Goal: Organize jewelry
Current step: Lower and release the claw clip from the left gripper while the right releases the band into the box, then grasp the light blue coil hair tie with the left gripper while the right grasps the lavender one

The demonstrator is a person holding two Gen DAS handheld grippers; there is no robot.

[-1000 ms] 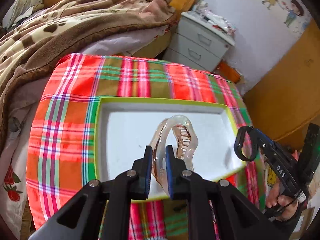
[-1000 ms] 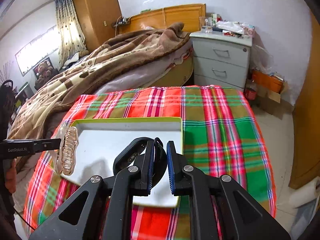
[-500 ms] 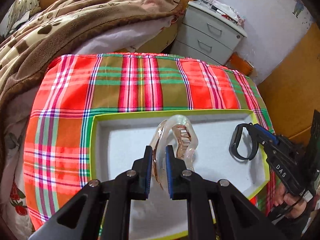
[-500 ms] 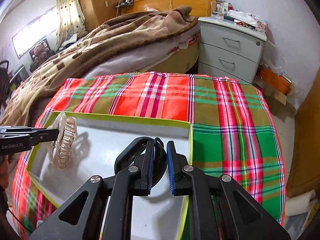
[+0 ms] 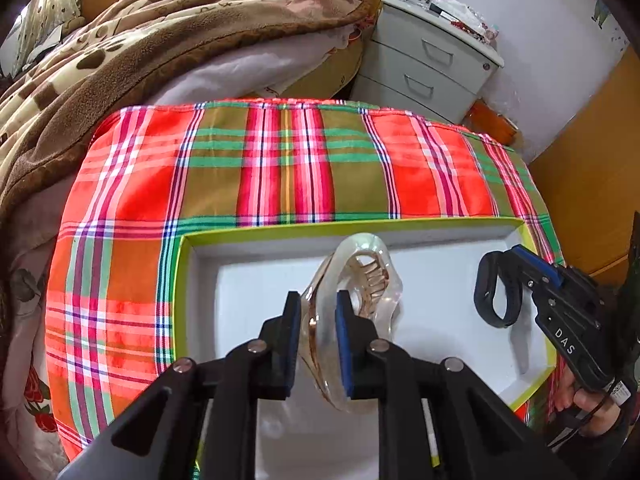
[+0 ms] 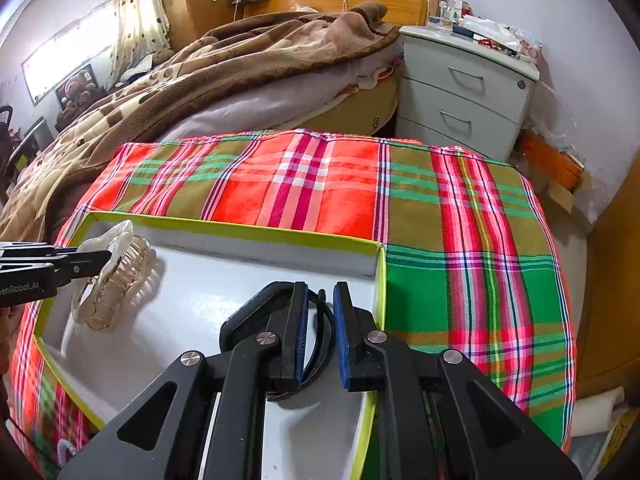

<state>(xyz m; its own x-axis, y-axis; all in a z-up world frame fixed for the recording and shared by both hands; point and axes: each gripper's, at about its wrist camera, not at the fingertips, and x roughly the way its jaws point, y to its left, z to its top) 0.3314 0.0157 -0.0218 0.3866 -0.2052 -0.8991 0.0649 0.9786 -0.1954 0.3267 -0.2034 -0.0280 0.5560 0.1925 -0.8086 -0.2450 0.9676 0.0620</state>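
Ahead of both pairs of fingers, the worktop under its plaid cloth [image 6: 460, 248] carries a shallow tray [image 5: 280, 229] with a white floor and a yellow-green rim, and both held things hang over that floor. The left gripper [image 5: 318, 338] is clamped on a clear, amber-tinted hair claw [image 5: 368, 280], whose toothed end juts forward past the fingertips and seems to sit just above the tray; from the right wrist view its shadow lies close under it, so I judge it is near to touching down, though contact cannot be told. The right gripper [image 6: 321, 334] pinches a black band [image 6: 324, 320], a closed loop that hangs to the inner side of the fingers, over the tray's corner nearest that hand. The step in hand looks like setting each piece down in its own part of the tray. To do it well, lower each one until it rests on the floor before letting the fingers part, so neither drops or skids on the smooth white surface. Keep the claw toward the left gripper's side and the band toward the right gripper's side, well apart, and clear of the rim. Open the fingers slowly, then draw straight back along their own line, so the band does not catch on a pad and lift out.
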